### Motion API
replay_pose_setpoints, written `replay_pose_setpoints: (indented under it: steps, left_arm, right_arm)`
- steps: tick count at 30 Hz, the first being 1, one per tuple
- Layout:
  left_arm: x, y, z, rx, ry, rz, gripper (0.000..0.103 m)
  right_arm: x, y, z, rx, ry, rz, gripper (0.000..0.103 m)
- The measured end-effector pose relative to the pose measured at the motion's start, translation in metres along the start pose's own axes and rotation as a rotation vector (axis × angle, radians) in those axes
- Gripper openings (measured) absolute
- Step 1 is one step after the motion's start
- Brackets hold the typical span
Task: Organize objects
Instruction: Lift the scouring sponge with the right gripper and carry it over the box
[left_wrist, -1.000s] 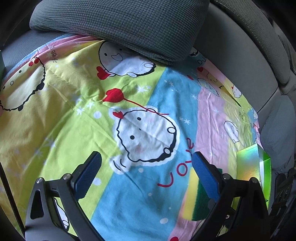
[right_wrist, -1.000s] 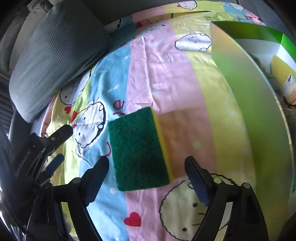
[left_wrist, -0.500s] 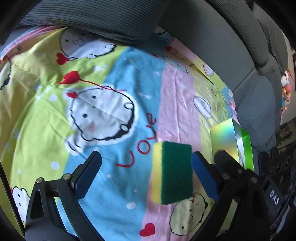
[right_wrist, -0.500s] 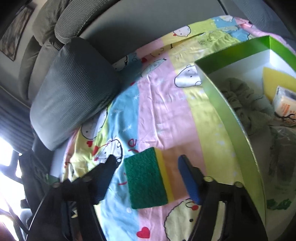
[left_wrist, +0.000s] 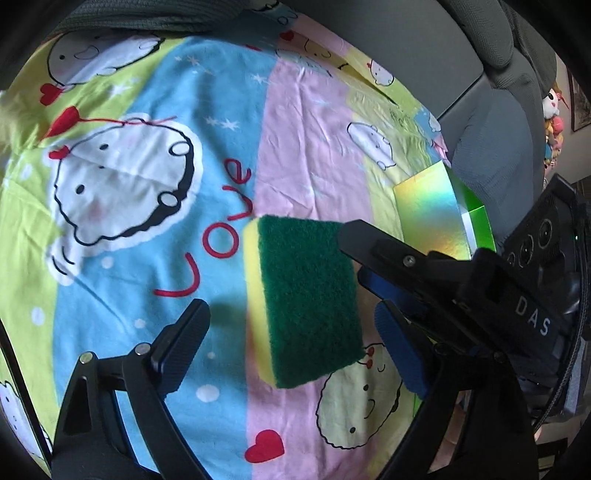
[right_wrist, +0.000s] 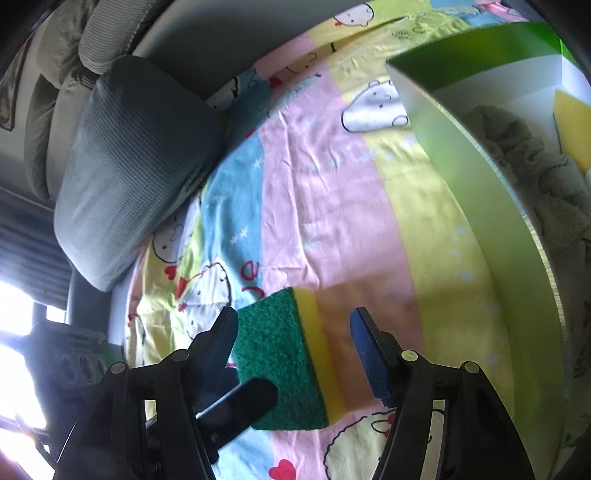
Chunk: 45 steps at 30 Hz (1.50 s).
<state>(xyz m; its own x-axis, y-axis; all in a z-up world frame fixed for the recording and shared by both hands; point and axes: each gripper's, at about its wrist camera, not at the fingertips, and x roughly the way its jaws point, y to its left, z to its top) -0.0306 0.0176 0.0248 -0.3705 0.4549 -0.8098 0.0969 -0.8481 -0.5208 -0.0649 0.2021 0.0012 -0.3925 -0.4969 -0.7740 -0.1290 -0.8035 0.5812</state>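
A green-and-yellow sponge (left_wrist: 308, 308) is seen flat on the cartoon sheet (left_wrist: 303, 155), green scouring face up, sitting where the pink and blue stripes meet. It lies framed between the fingers of the left gripper (left_wrist: 291, 343), whose jaws are spread wide and closing in; no pad is pressed on the sponge, a strip of sheet being visible on either side. From 3 o'clock in the left view the right gripper (right_wrist: 295, 350) is pushed in, its black finger laid over the sponge's far edge.

In the right view the sponge (right_wrist: 284, 354) is found between that gripper's jaws too, held part open: the left pad is right at the green edge, though contact cannot be made out, and the right pad is kept apart from the yellow side. At 2 o'clock the green box (right_wrist: 476, 184) is parked on the sheet, a cloth (right_wrist: 535, 166) and a yellow sponge (right_wrist: 572, 125) inside. At 10 o'clock a grey cushion (right_wrist: 136, 166) is propped.
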Motion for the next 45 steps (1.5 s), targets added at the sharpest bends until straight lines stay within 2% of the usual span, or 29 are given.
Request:
replay_pose_setpoints:
  steps: [7, 8, 10, 11, 13, 19, 27, 33, 38, 45]
  left_arm:
    - [0.002, -0.002, -0.001, 0.033, -0.034, -0.002, 0.081]
    - [0.003, -0.002, -0.001, 0.042, -0.040, -0.011, 0.078]
    - [0.004, -0.003, -0.001, 0.040, -0.036, -0.052, 0.062]
    - [0.006, -0.003, -0.001, 0.036, -0.028, -0.067, 0.060]
    - [0.006, -0.005, -0.001, 0.042, -0.037, -0.062, 0.058]
    - [-0.010, -0.020, -0.004, 0.110, -0.112, -0.043, 0.056]
    - [-0.045, -0.052, -0.014, 0.225, -0.254, -0.084, 0.056]
    - [-0.061, -0.082, -0.024, 0.321, -0.348, -0.161, 0.056]
    - [-0.063, -0.108, -0.030, 0.386, -0.376, -0.218, 0.056]
    - [-0.055, -0.146, -0.037, 0.474, -0.367, -0.324, 0.056]
  right_arm:
    - [0.014, -0.005, 0.001, 0.027, 0.051, 0.034, 0.066]
    - [0.015, -0.004, 0.001, 0.025, 0.055, 0.046, 0.066]
    - [0.020, -0.004, 0.000, 0.028, 0.072, 0.069, 0.061]
    - [0.023, -0.003, 0.000, 0.030, 0.082, 0.078, 0.059]
    - [0.024, -0.003, 0.000, 0.032, 0.081, 0.074, 0.054]
    - [0.015, -0.002, -0.003, 0.040, 0.071, 0.113, 0.054]
    - [-0.035, 0.009, -0.008, 0.004, -0.071, 0.166, 0.054]
    - [-0.081, 0.007, -0.013, 0.002, -0.194, 0.179, 0.054]
    - [-0.115, -0.002, -0.015, 0.015, -0.283, 0.160, 0.054]
    - [-0.162, -0.020, -0.023, 0.053, -0.411, 0.094, 0.054]
